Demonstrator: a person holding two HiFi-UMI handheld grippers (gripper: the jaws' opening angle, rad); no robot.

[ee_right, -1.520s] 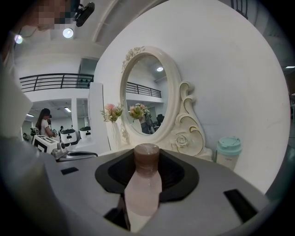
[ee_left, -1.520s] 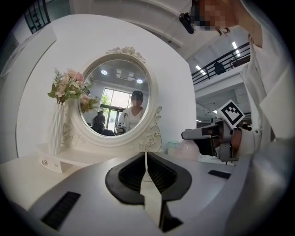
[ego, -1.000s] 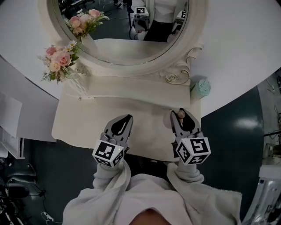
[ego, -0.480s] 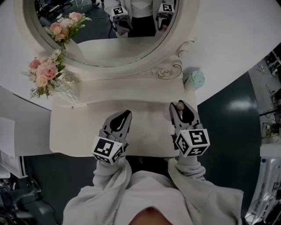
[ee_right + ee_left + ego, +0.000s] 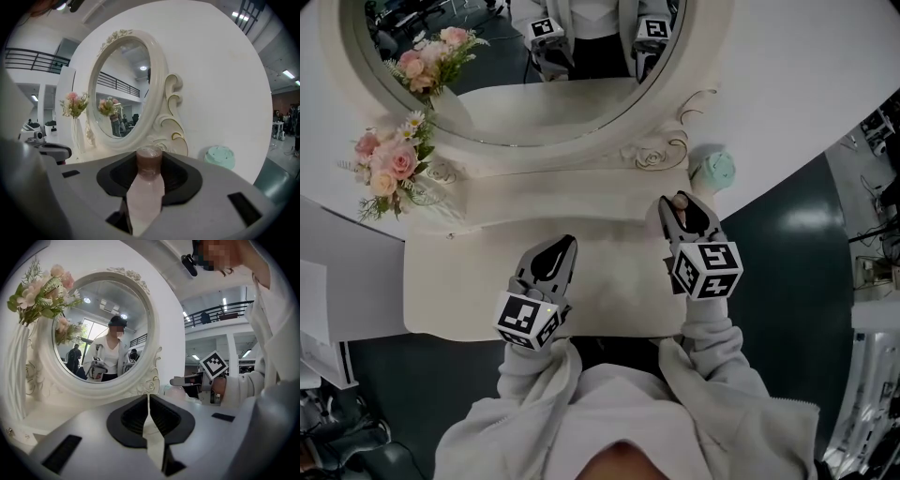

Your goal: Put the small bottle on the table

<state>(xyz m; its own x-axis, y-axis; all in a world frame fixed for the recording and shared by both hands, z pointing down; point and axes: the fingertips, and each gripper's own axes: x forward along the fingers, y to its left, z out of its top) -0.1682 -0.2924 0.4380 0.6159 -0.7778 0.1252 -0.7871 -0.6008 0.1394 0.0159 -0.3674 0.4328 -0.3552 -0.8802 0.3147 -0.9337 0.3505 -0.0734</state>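
Beyond small bottle (image 5: 146, 187), mirror (image 5: 123, 89), maybe jar (image 5: 220, 157)

soft even light, fisheye-warped dark edges

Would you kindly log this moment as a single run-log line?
left gripper: shut, empty | right gripper: shut on small bottle | place: over table, right end | status: not yet released

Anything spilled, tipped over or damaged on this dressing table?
Nothing stands out. The vase of flowers stands upright, the mint container sits by the mirror, and the small bottle is intact in the right hand-held gripper.
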